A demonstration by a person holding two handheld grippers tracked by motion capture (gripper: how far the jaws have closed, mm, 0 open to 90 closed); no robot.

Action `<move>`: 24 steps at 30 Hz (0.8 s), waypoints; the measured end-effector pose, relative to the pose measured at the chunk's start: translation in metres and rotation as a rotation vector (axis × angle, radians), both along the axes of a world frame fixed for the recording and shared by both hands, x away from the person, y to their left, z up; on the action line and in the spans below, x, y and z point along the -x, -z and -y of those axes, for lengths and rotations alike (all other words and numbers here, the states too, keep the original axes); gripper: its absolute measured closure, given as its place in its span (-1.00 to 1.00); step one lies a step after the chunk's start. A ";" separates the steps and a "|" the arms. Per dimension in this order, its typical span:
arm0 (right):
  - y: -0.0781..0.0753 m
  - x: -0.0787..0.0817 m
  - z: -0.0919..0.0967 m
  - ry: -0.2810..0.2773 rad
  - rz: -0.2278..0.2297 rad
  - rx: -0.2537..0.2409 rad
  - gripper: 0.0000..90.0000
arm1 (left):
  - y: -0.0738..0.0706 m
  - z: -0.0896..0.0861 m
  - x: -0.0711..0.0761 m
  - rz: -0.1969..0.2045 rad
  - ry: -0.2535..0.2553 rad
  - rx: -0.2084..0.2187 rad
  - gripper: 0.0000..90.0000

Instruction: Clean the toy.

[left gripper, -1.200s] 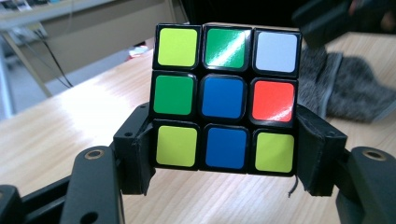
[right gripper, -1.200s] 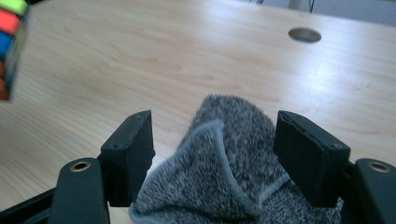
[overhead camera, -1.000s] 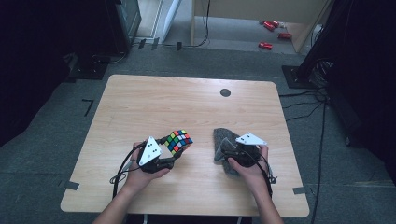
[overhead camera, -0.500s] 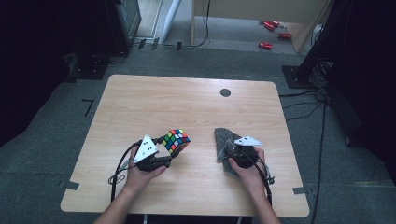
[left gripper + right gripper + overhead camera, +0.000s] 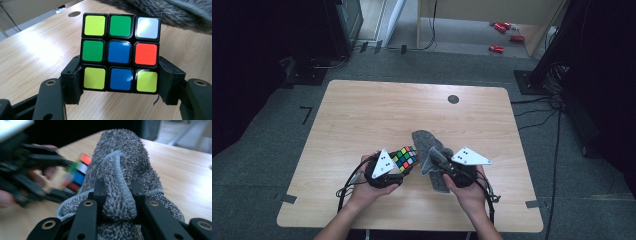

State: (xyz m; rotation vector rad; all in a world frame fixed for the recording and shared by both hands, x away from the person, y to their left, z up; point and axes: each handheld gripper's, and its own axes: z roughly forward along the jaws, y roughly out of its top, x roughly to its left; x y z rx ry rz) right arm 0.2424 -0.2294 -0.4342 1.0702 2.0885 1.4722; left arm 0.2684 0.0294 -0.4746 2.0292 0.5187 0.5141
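A scrambled colour cube (image 5: 120, 52) sits between the pads of my left gripper (image 5: 120, 86), which is shut on its two sides. From above, the cube (image 5: 406, 156) is held just over the wooden table, at the tip of the left gripper (image 5: 399, 168). A grey fluffy cloth (image 5: 122, 162) is bunched between the jaws of my right gripper (image 5: 117, 195). Those jaws have just been closing and now pinch a fold of it. In the high view the cloth (image 5: 427, 144) hangs from the right gripper (image 5: 436, 162), right beside the cube.
The wooden table (image 5: 362, 115) has a dark round hole (image 5: 453, 99) near its far edge. Cables trail from both grippers over the near edge. Several red objects (image 5: 497, 48) lie on the floor behind, with dark stands at both sides.
The right gripper has closed on the grey cloth, raised it and brought it left toward the cube. The left hand with the cube has stayed nearly still.
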 end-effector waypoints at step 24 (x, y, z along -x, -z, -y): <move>-0.005 0.003 -0.009 -0.058 -0.034 -0.138 0.62 | -0.012 0.005 0.017 0.103 0.090 0.047 -0.23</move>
